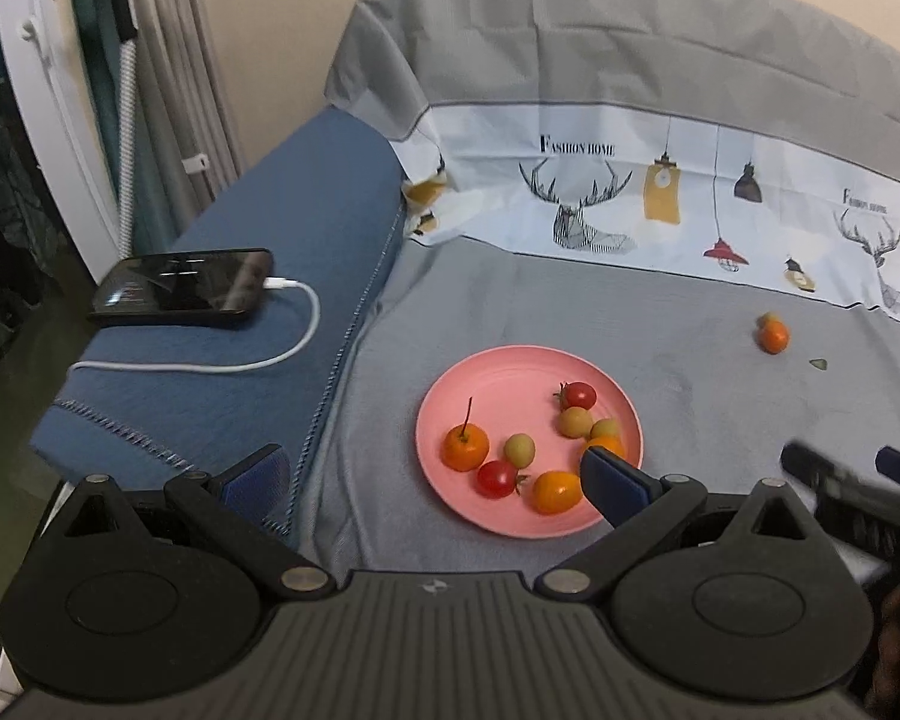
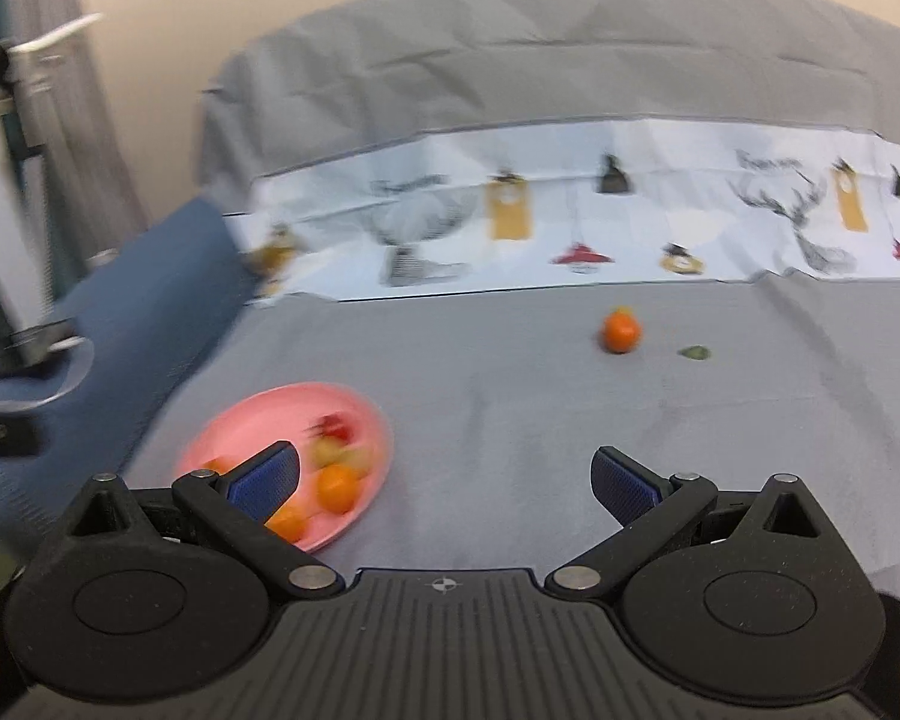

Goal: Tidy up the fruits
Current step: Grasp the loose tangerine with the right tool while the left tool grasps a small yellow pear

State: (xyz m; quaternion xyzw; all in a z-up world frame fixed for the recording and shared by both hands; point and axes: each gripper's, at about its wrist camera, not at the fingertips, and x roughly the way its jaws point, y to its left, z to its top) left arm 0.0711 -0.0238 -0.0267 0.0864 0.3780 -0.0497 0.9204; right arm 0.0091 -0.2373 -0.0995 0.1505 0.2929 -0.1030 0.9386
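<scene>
Both tongs, left gripper [image 1: 432, 480] and right gripper [image 2: 444, 480], stand wide open and empty near the pink plate [image 1: 486, 369], which holds most fruits, while one orange fruit [image 2: 621, 331] lies well beyond it, uncollected.

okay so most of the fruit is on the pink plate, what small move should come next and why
Probably move the open right tongs forward toward the stray orange fruit: it lies alone on the grey cloth, well off the pink plate.
</scene>
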